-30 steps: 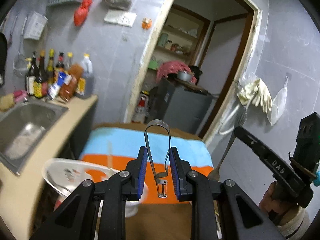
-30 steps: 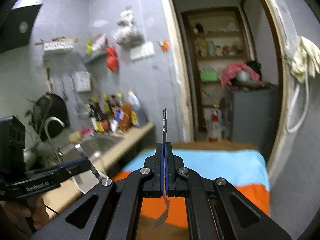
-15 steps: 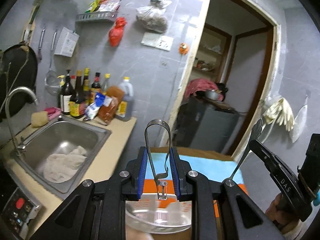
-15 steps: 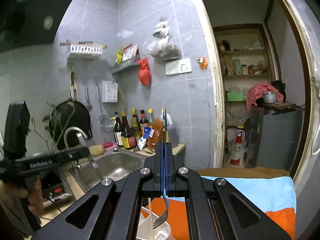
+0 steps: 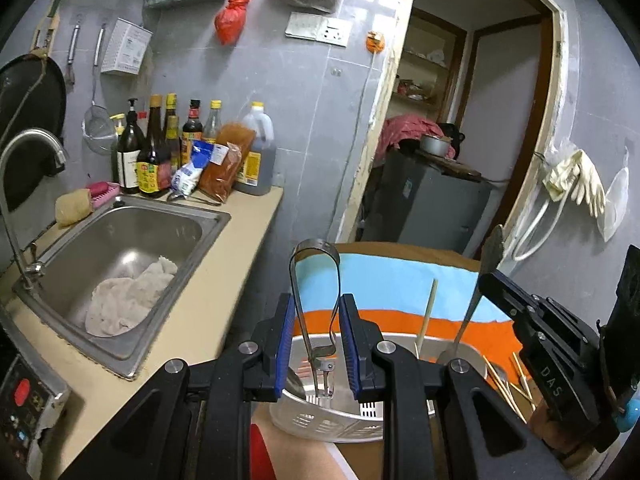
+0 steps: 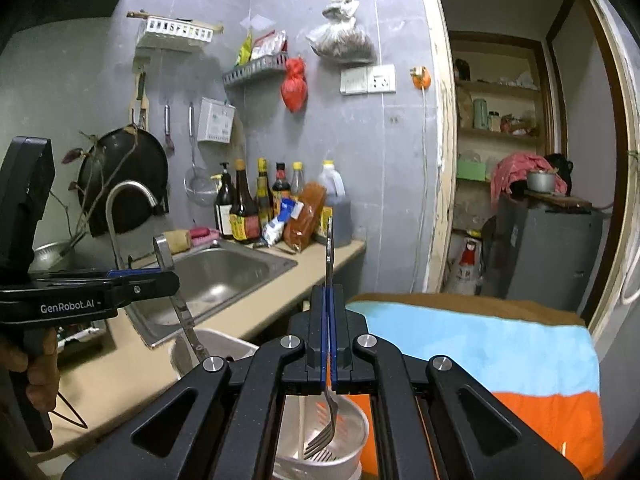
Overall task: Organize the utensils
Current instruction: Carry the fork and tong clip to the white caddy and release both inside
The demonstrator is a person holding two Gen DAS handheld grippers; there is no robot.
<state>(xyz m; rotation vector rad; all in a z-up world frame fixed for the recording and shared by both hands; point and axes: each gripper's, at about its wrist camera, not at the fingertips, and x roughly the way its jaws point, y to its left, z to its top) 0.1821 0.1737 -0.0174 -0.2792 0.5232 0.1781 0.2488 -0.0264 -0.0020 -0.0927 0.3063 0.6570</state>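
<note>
My left gripper [image 5: 315,344] is shut on metal tongs [image 5: 316,296], held upright with the loop end up, over a white slotted utensil holder [image 5: 332,426]. My right gripper [image 6: 328,340] is shut on a metal fork [image 6: 329,360], tines down, over a compartment of the same holder [image 6: 352,452]. In the left wrist view the right gripper [image 5: 486,276] holds the fork [image 5: 468,316] at the right. A wooden chopstick [image 5: 426,316] stands in the holder. In the right wrist view the left gripper [image 6: 160,278] holds the tongs [image 6: 182,304] at the left.
The holder sits on a table with a blue and orange cloth [image 5: 396,284]. Loose chopsticks [image 5: 506,380] lie on the cloth to the right. A steel sink [image 5: 120,248] with a rag is set in the beige counter [image 5: 208,300] to the left, with bottles [image 5: 192,148] behind it.
Both wrist views have tilted down and moved in; the utensil holder is now under both grippers. The tongs and the fork stay gripped.
</note>
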